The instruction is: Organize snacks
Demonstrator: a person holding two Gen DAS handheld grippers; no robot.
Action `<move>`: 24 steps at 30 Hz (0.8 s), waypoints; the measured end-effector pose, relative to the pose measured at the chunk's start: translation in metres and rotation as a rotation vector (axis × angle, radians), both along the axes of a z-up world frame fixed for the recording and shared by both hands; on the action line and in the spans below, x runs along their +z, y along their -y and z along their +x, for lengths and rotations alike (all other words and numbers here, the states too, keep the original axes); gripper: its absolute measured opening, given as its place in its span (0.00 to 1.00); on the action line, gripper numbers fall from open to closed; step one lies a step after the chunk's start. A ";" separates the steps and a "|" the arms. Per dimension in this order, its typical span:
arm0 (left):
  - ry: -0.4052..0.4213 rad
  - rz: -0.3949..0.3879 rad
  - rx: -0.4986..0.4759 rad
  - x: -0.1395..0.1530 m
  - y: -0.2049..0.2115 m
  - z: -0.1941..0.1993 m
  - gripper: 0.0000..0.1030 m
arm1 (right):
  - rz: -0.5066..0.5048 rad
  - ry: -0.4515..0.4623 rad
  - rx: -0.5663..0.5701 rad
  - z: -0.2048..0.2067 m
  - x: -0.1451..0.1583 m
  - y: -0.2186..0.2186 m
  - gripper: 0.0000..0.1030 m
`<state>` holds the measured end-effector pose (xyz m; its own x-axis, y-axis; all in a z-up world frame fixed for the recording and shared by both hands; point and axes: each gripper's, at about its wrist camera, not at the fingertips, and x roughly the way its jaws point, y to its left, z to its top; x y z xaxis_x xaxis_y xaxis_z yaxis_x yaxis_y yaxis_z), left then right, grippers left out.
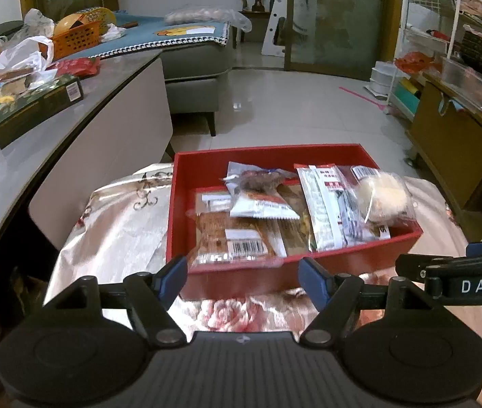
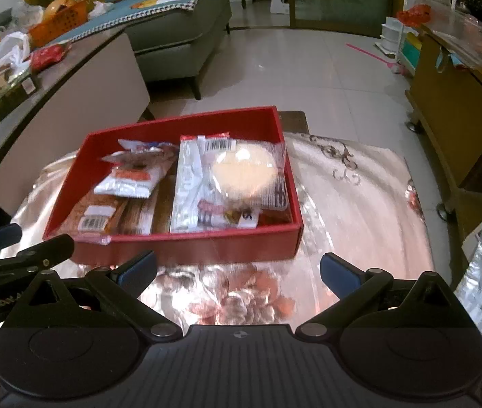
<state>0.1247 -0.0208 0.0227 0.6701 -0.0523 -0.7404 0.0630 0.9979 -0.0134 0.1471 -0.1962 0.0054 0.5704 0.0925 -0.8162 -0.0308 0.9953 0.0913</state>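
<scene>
The sorting looks largely done on this small table: the shiny floral tablecloth (image 2: 360,204) around the red box (image 1: 288,275) lies bare of loose packets, while more wrapped goods sit in a plastic bag (image 1: 9,64) on the grey counter well off to the left of both grippers, so some gathering may remain. The red box, an open shallow tray, sits just ahead of both grippers, its near wall close beyond the fingertips. Inside it, largest first: a long brown packet with a barcode label (image 1: 237,238) lies flat at the near left; a white and silver sachet (image 1: 322,210) lies along the right half; a white-bottomed pouch showing a dark snack (image 1: 258,190) rests on top of the brown packet; and a round pale cake in clear wrap (image 1: 382,197) sits over the sachet at the far right. The left gripper (image 1: 242,273) has its jaws apart with nothing between them, and the right gripper (image 2: 237,270) likewise stands spread and empty.
</scene>
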 end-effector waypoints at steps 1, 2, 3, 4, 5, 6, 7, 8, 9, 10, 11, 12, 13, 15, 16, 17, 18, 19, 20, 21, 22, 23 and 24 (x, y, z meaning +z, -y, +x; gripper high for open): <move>-0.001 -0.001 0.000 0.000 -0.001 -0.004 0.64 | 0.002 0.000 -0.002 -0.003 0.000 0.001 1.00; -0.002 -0.002 0.000 0.000 0.000 -0.006 0.64 | 0.003 0.000 -0.003 -0.005 0.000 0.001 1.00; -0.003 -0.001 -0.001 -0.001 0.000 -0.010 0.64 | 0.004 0.000 -0.005 -0.008 0.000 0.002 1.00; -0.004 0.002 -0.005 -0.001 0.000 -0.014 0.64 | 0.004 0.001 -0.007 -0.011 0.001 0.003 1.00; -0.005 0.005 -0.008 -0.002 0.001 -0.017 0.64 | 0.005 0.002 -0.007 -0.014 0.001 0.003 1.00; -0.006 0.008 -0.011 -0.003 0.003 -0.020 0.64 | 0.005 0.002 -0.007 -0.018 0.001 0.003 1.00; -0.007 0.012 -0.014 -0.003 0.004 -0.024 0.64 | 0.006 0.001 -0.006 -0.021 0.001 0.002 1.00; -0.007 0.015 -0.016 -0.004 0.005 -0.027 0.64 | 0.006 -0.001 -0.006 -0.025 0.000 0.002 1.00; -0.005 0.019 -0.016 -0.004 0.005 -0.031 0.64 | 0.006 -0.003 -0.006 -0.027 -0.001 0.002 1.00; -0.005 0.021 -0.017 -0.005 0.006 -0.034 0.64 | 0.008 -0.006 -0.006 -0.031 -0.002 0.002 1.00; -0.006 0.023 -0.018 -0.005 0.006 -0.037 0.64 | 0.008 -0.009 -0.004 -0.034 -0.003 0.001 1.00; -0.008 0.025 -0.020 -0.005 0.006 -0.040 0.65 | 0.008 -0.011 -0.001 -0.036 -0.003 0.000 1.00; -0.009 0.027 -0.022 -0.006 0.007 -0.043 0.65 | 0.007 -0.012 0.002 -0.040 -0.004 -0.001 1.00; -0.009 0.030 -0.024 -0.006 0.007 -0.049 0.65 | 0.006 -0.014 0.005 -0.046 -0.004 -0.001 1.00; -0.010 0.032 -0.024 -0.006 0.006 -0.052 0.67 | 0.008 -0.015 0.004 -0.049 -0.004 -0.001 1.00; -0.011 0.032 -0.024 -0.006 0.006 -0.053 0.68 | 0.009 -0.015 0.002 -0.052 -0.003 0.000 1.00; -0.009 0.032 -0.026 -0.006 0.006 -0.057 0.71 | 0.012 -0.016 0.001 -0.055 -0.003 0.000 1.00; -0.007 0.033 -0.027 -0.006 0.006 -0.060 0.71 | 0.013 -0.017 0.001 -0.057 -0.003 0.000 1.00; -0.006 0.034 -0.030 -0.005 0.006 -0.062 0.71 | 0.014 -0.016 0.001 -0.060 -0.003 0.000 1.00; -0.005 0.033 -0.033 -0.005 0.006 -0.065 0.71 | 0.014 -0.015 0.002 -0.063 -0.003 0.000 1.00; -0.004 0.032 -0.036 -0.005 0.006 -0.067 0.71 | 0.014 -0.014 0.002 -0.065 -0.002 -0.001 1.00; -0.005 0.032 -0.038 -0.005 0.007 -0.070 0.71 | 0.015 -0.015 0.003 -0.067 -0.002 -0.001 1.00; -0.004 0.034 -0.042 -0.005 0.007 -0.072 0.71 | 0.014 -0.015 0.004 -0.069 -0.002 -0.002 1.00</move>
<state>0.0522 -0.0279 0.0181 0.6649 -0.0544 -0.7450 0.1044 0.9943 0.0205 0.0784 -0.1946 0.0032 0.5577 0.1061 -0.8233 -0.0332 0.9939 0.1056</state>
